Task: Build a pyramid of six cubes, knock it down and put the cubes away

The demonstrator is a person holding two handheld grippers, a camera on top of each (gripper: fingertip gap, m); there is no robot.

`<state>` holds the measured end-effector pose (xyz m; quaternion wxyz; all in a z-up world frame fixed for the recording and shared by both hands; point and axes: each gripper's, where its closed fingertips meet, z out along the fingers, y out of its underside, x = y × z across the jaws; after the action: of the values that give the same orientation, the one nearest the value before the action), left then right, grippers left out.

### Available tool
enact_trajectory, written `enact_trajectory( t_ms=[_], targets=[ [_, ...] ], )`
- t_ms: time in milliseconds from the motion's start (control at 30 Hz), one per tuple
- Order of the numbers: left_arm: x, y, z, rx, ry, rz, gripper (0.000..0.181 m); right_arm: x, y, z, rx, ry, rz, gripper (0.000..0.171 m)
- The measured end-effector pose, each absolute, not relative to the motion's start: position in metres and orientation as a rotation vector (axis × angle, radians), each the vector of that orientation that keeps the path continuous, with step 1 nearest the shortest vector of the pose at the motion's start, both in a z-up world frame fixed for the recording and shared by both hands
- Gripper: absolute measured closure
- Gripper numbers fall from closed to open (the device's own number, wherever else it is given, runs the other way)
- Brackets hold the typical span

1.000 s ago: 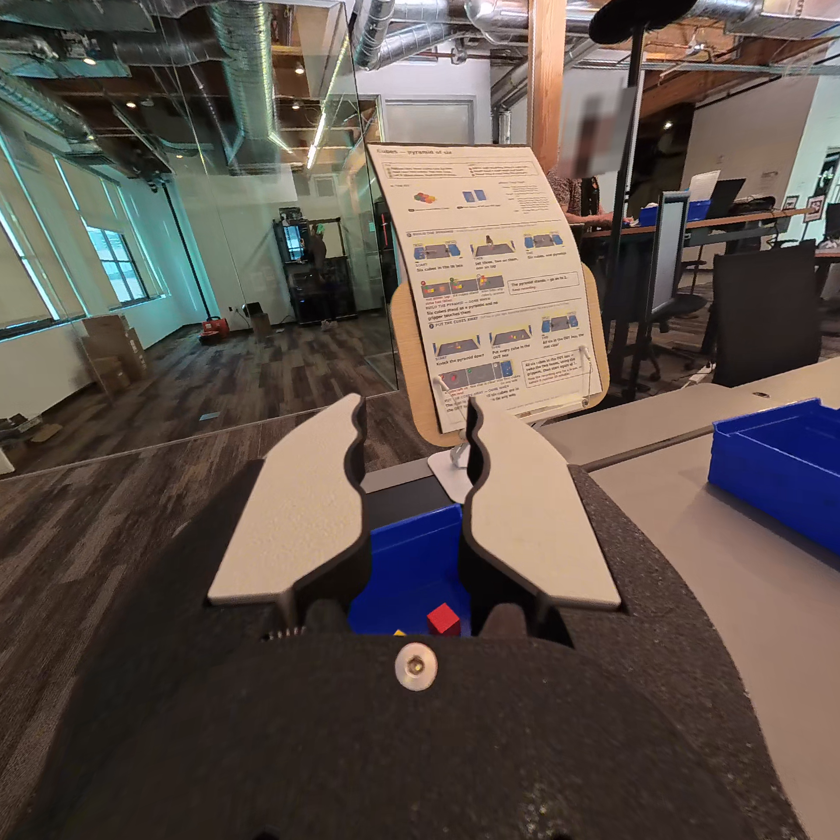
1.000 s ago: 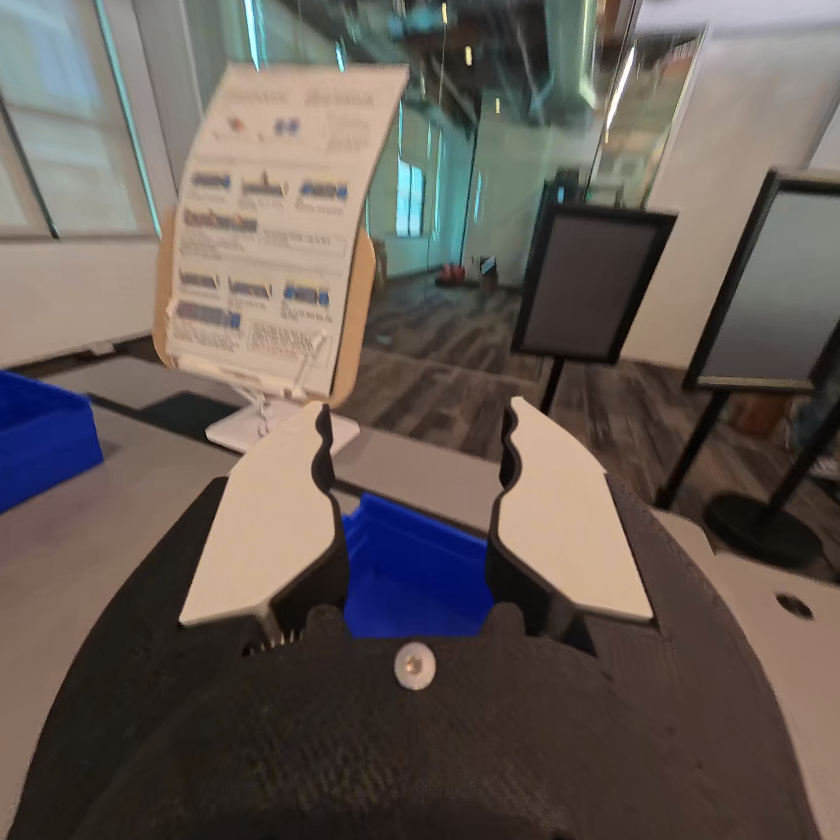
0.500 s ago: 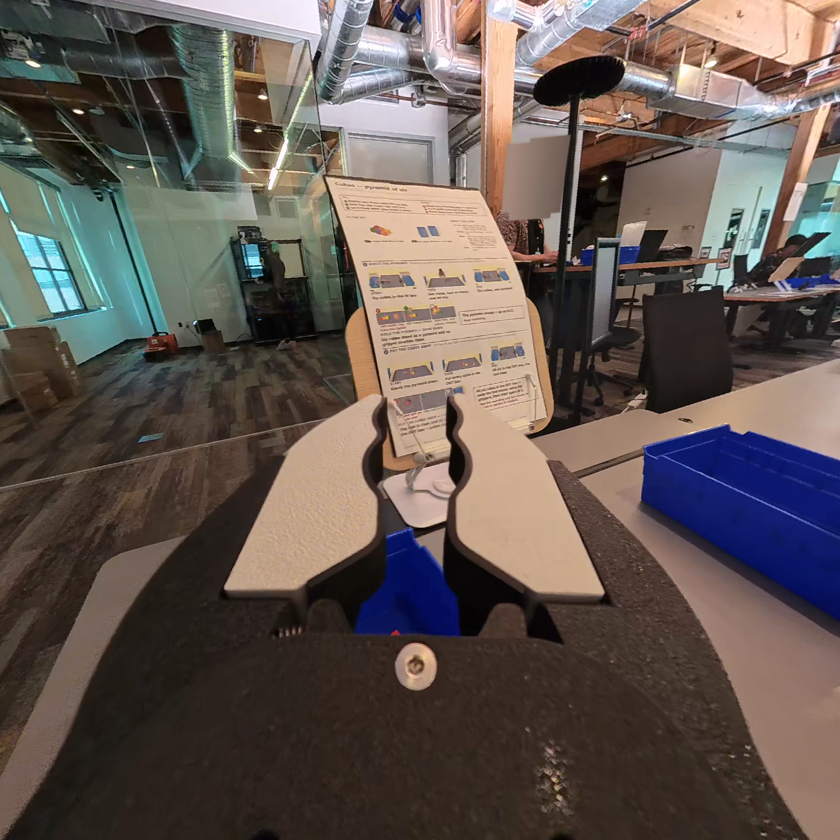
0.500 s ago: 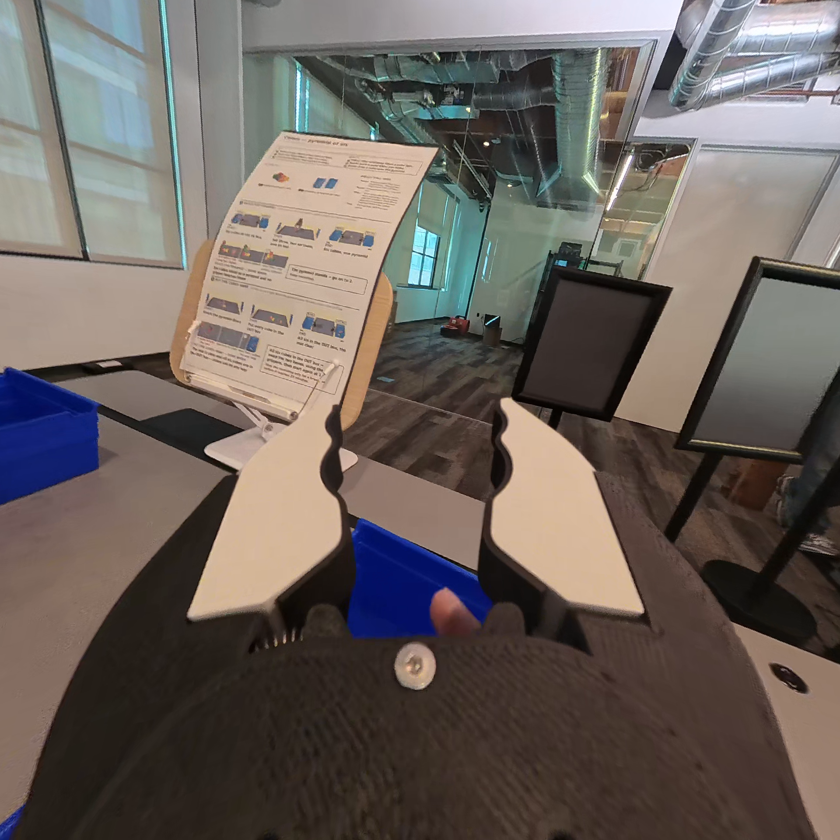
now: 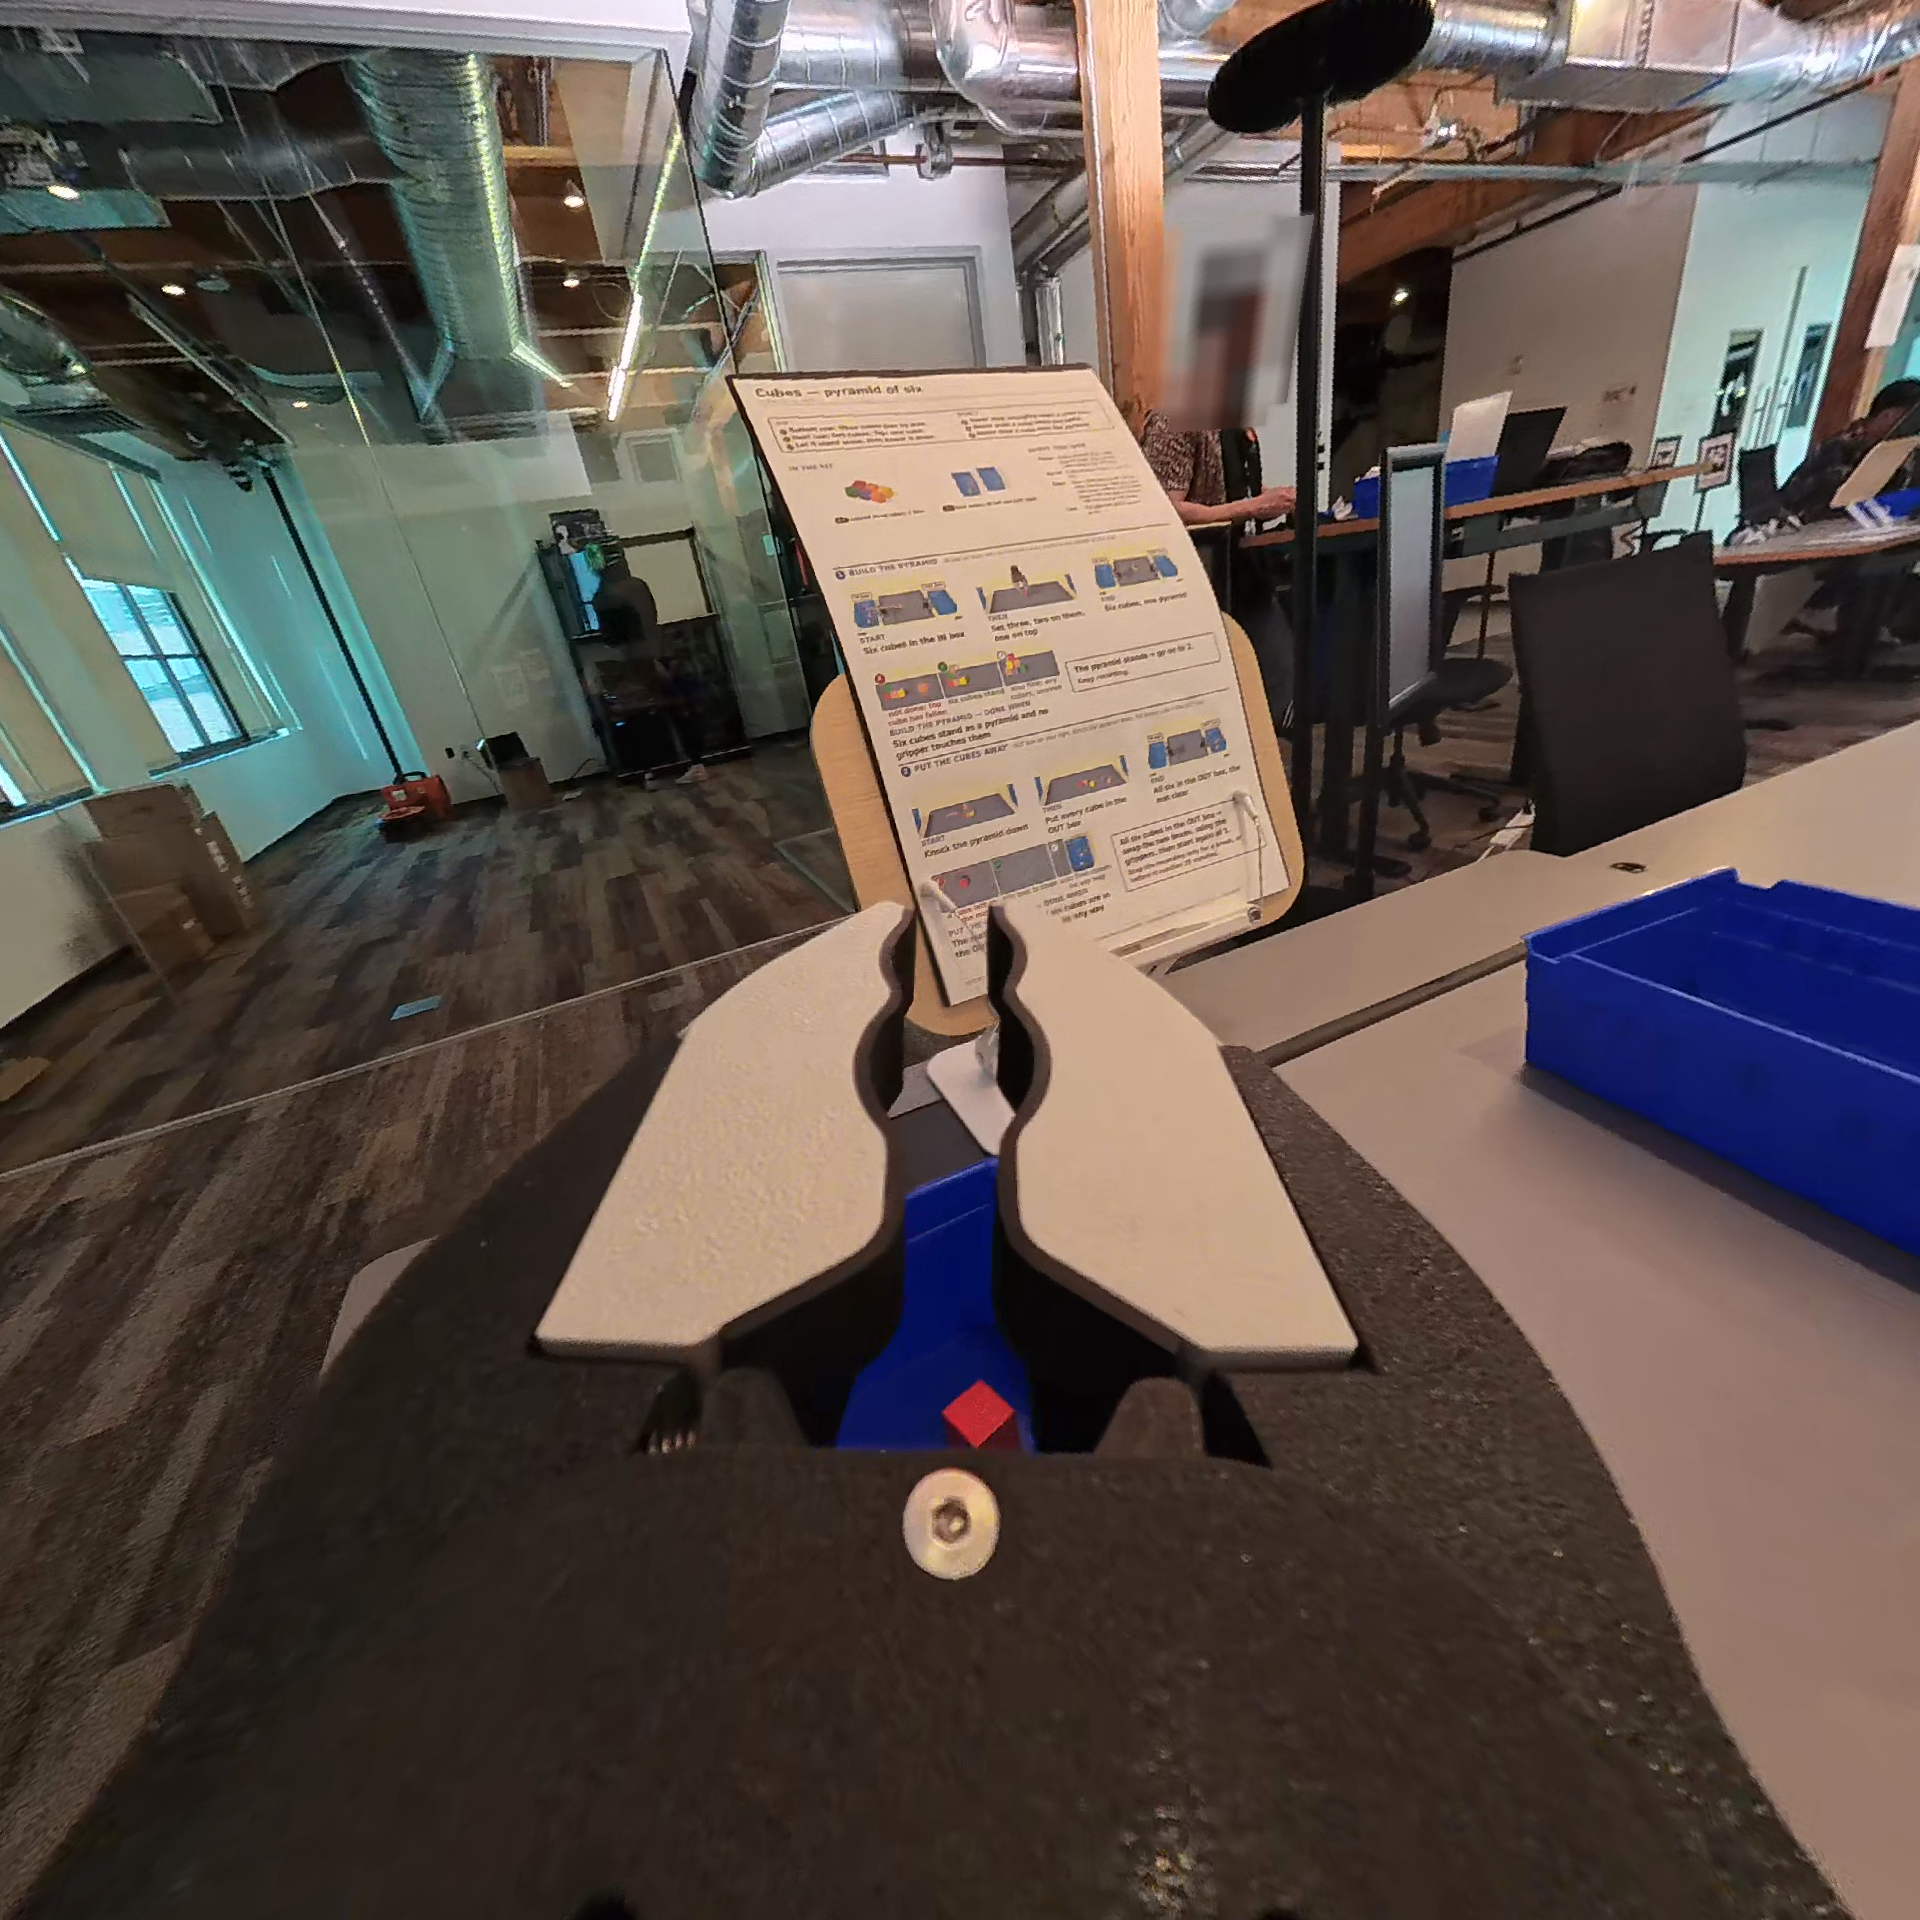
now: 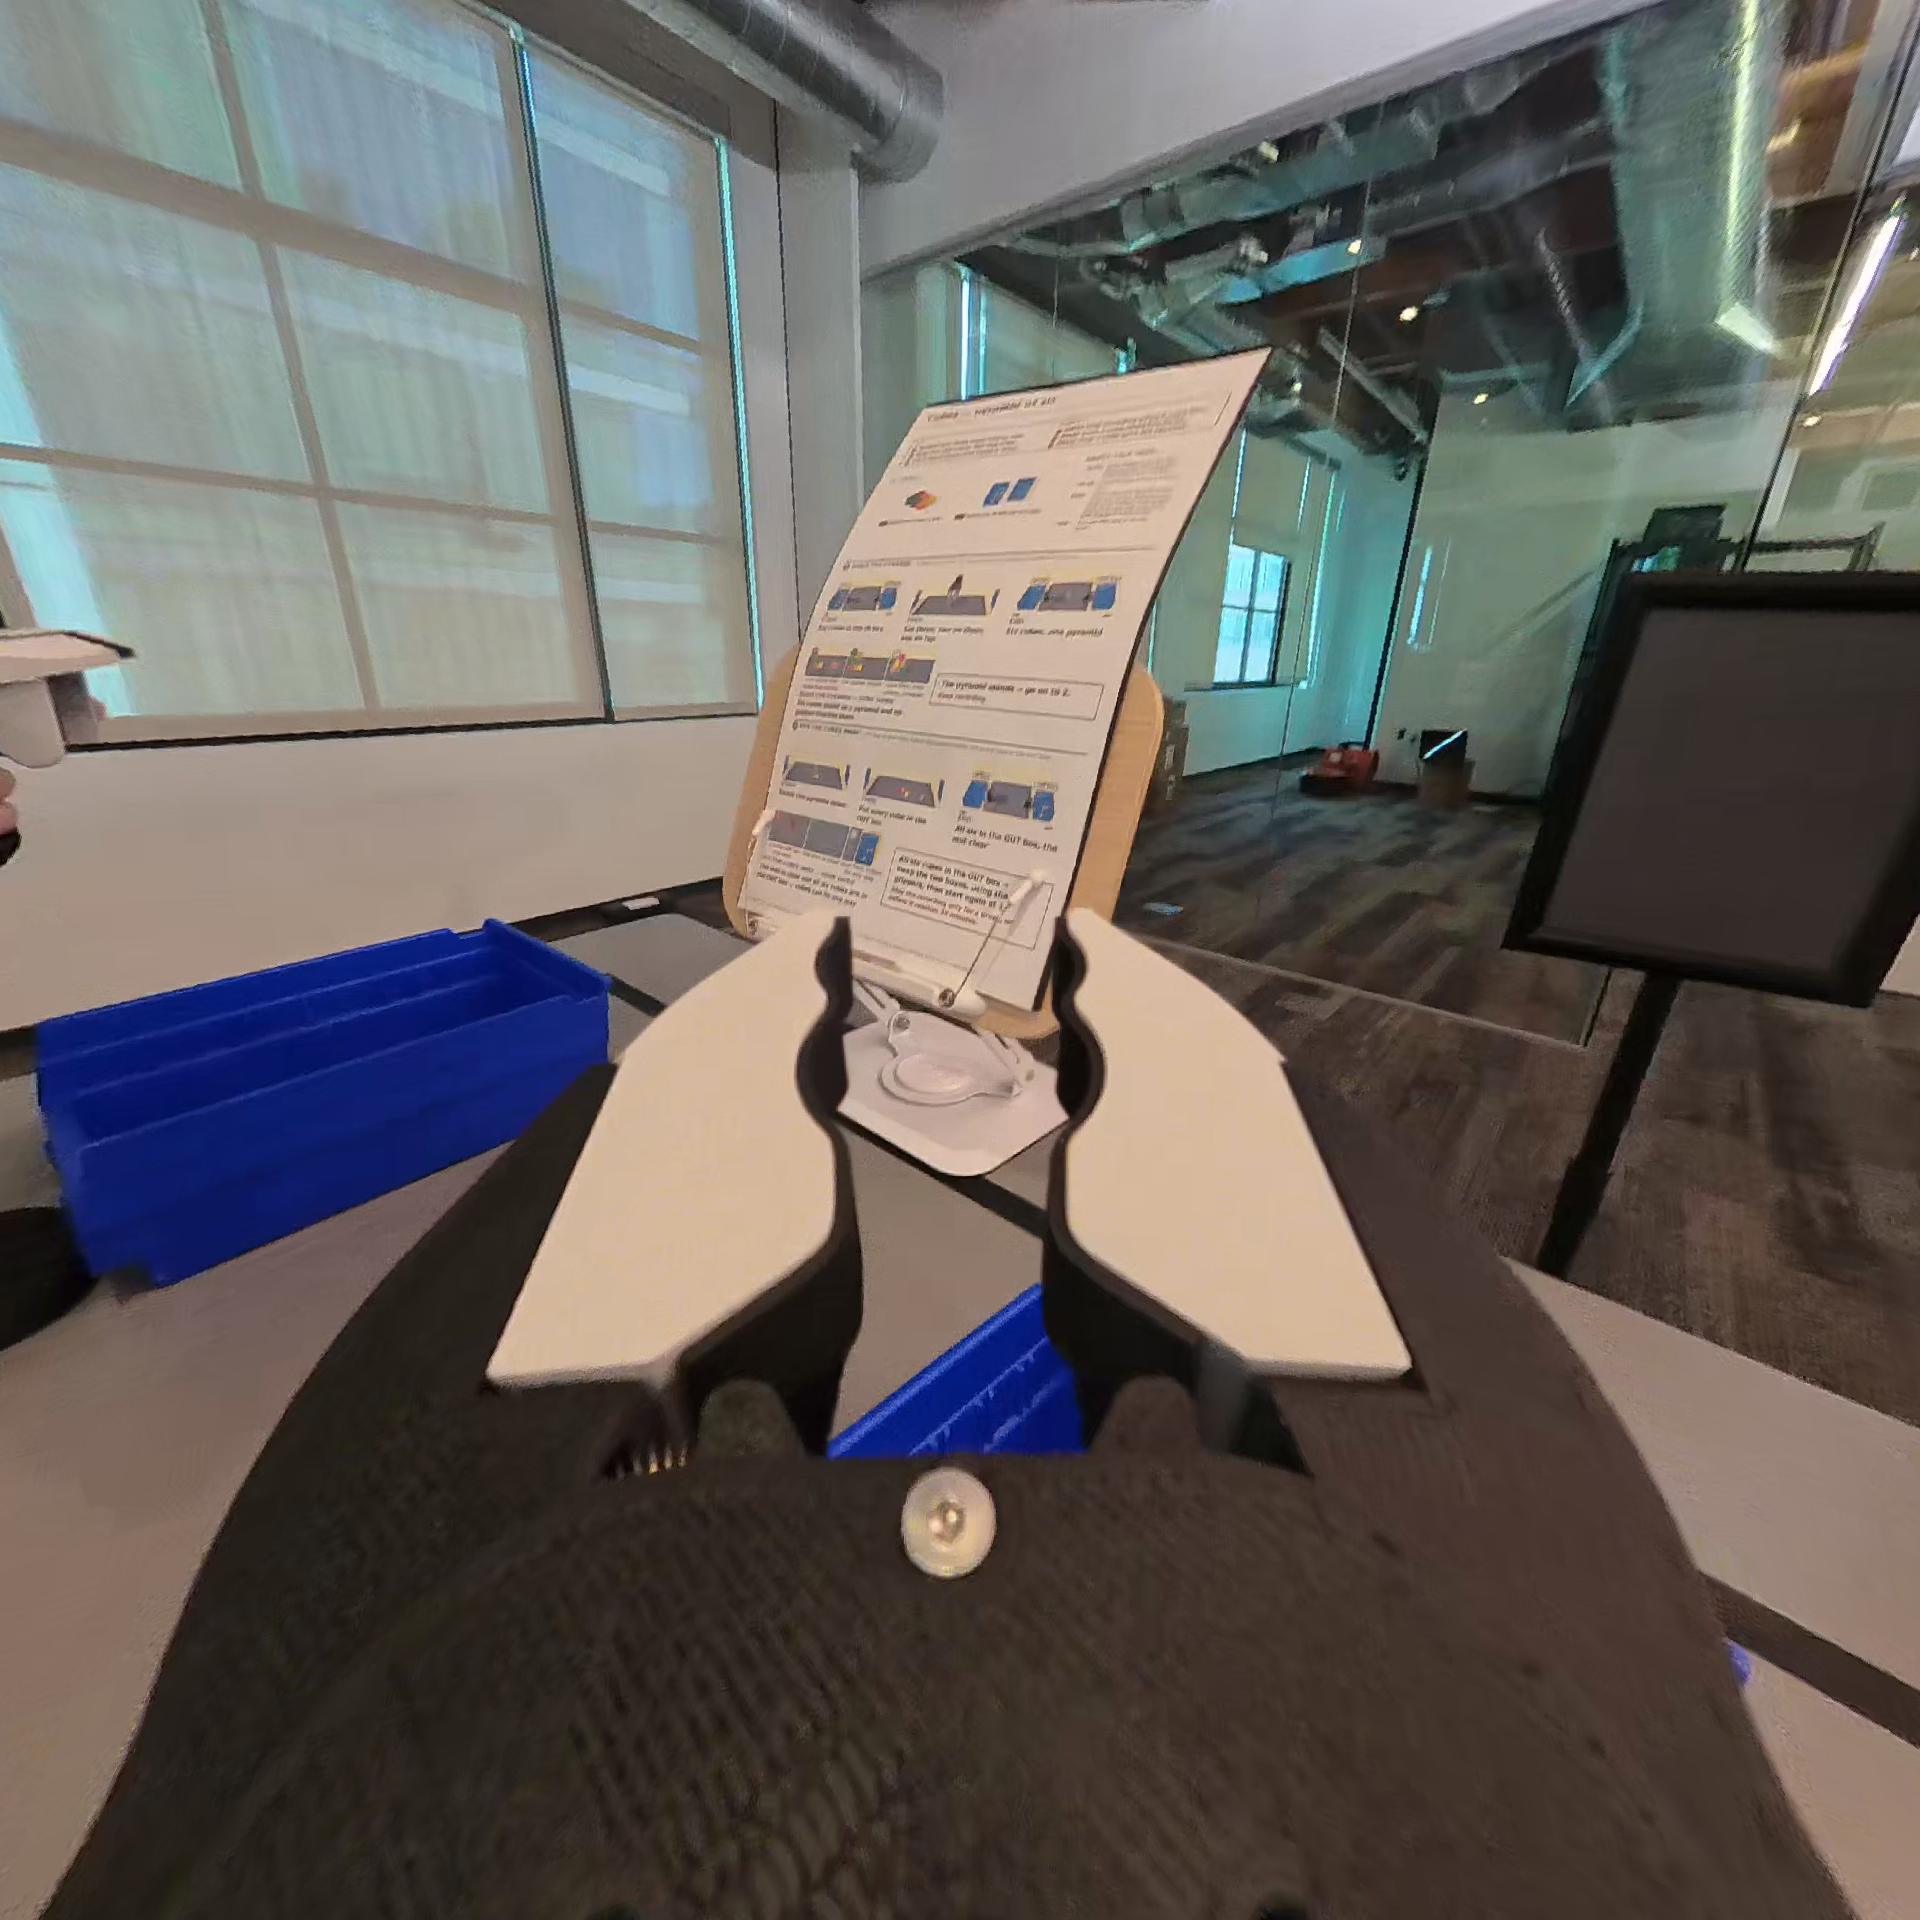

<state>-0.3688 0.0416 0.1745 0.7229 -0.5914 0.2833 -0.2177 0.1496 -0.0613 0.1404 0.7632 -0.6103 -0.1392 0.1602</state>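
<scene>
My left gripper (image 5: 948,935) hangs over a blue bin (image 5: 948,1236). Its jaws stand a narrow gap apart with nothing between them. A red cube (image 5: 977,1411) lies in that bin, seen low between the fingers; the other cubes are hidden. A second blue bin (image 5: 1714,1039) stands to the right on the grey table (image 5: 1558,1403), and no cubes show in it. My right gripper (image 6: 951,935) is open and empty over the corner of a blue bin (image 6: 971,1387). The other blue bin (image 6: 312,1070) stands to its left.
An instruction sheet on a wooden stand (image 5: 1018,665) rises at the table's back edge and also shows in the right wrist view (image 6: 997,675). Black sign stands (image 6: 1745,779) are on the floor to the right. Chairs and desks (image 5: 1621,675) stand beyond the table. The grippers' ends are close to 55 cm from one another.
My left gripper's jaws have drawn closer together over the bin. My right gripper has swung left, so the sheet now sits between its fingers and the left bin shows more fully.
</scene>
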Motion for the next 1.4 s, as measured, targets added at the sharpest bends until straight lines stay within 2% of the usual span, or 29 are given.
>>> enact_trajectory(
  t_ms=[67, 233, 367, 700, 867, 1067, 1300, 1400],
  targets=[
    [-0.37, 0.042, 0.172, -1.323, 0.638, -0.474, 0.171, 0.149, -0.057, 0.134, -1.357, -0.308, 0.326, 0.146],
    [-0.371, 0.045, 0.16, -1.392, 0.658, -0.481, 0.173, 0.143, -0.054, 0.135, -1.365, -0.314, 0.288, 0.16],
    [-0.375, 0.052, 0.148, -1.471, 0.659, -0.453, 0.175, 0.14, -0.057, 0.138, -1.351, -0.329, 0.247, 0.164],
    [-0.393, 0.065, 0.13, -1.59, 0.618, -0.37, 0.173, 0.148, -0.067, 0.158, -1.227, -0.313, 0.145, 0.159],
    [-0.397, 0.064, 0.134, -1.57, 0.599, -0.373, 0.171, 0.132, -0.066, 0.157, -1.208, -0.385, 0.187, 0.137],
    [-0.397, 0.063, 0.137, -1.558, 0.597, -0.365, 0.169, 0.118, -0.063, 0.157, -1.2, -0.438, 0.141, 0.139],
    [-0.394, 0.065, 0.135, -1.567, 0.604, -0.36, 0.166, 0.11, -0.07, 0.164, -1.171, -0.45, 0.175, 0.154],
    [-0.393, 0.065, 0.134, -1.57, 0.609, -0.362, 0.166, 0.107, -0.072, 0.166, -1.185, -0.433, 0.204, 0.153]
  ],
)
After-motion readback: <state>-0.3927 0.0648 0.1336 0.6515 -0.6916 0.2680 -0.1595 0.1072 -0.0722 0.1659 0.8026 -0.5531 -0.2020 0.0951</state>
